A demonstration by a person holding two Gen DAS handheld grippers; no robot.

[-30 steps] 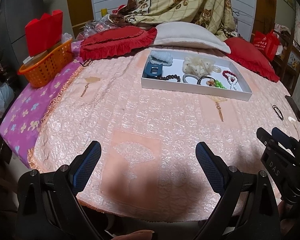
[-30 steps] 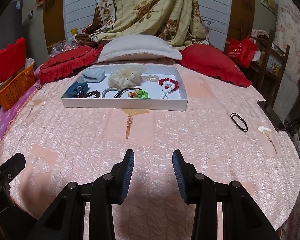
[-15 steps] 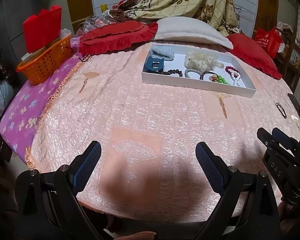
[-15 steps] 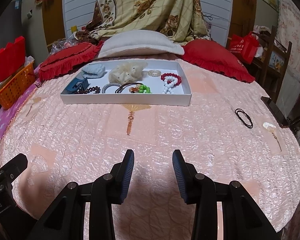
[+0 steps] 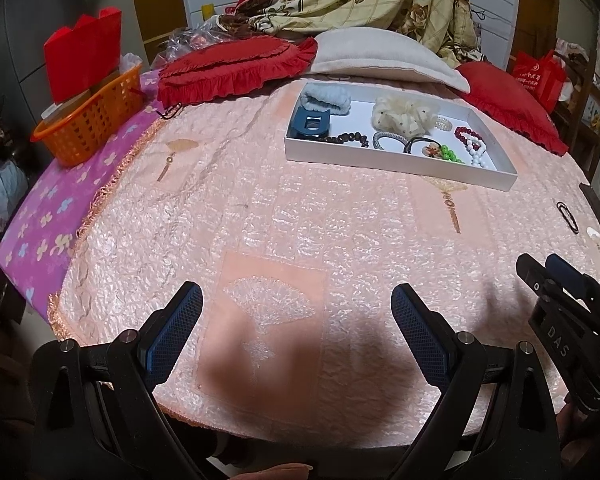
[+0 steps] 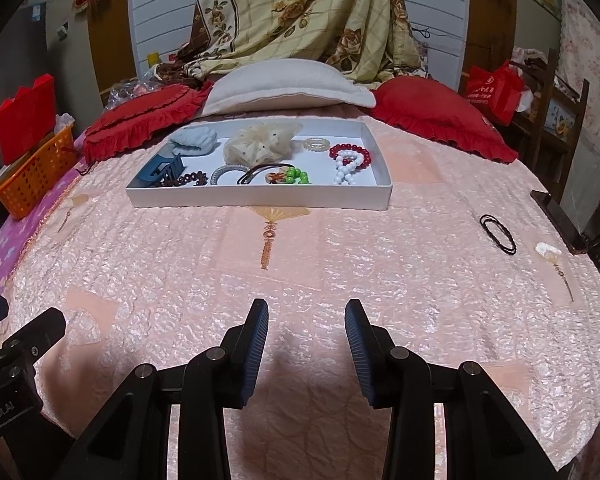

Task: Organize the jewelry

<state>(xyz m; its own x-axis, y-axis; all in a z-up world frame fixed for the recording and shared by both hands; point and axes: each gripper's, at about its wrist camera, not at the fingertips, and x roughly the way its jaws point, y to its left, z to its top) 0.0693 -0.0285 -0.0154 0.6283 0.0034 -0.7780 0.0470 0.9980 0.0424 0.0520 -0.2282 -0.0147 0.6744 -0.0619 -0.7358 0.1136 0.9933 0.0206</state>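
A white tray (image 6: 260, 198) sits far back on the pink bedspread, also in the left wrist view (image 5: 396, 162). It holds a blue claw clip (image 6: 162, 170), a cream scrunchie (image 6: 260, 142), red beads (image 6: 350, 152), white beads (image 6: 346, 168), green beads (image 6: 298, 176) and other bracelets. A black hair tie (image 6: 498, 230) lies loose on the bedspread to the right, also in the left wrist view (image 5: 568, 216). My left gripper (image 5: 296, 320) is wide open and empty above the near edge. My right gripper (image 6: 306, 332) is partly open and empty.
An orange basket (image 5: 88, 120) with a red box stands at the left edge. Red cushions (image 6: 440, 120) and a white pillow (image 6: 288, 84) lie behind the tray. A dark wooden chair (image 6: 568, 216) stands at the right edge.
Both wrist views tilted slightly, so the tray sits lower and nearer in frame. The grippers' openings are unchanged.
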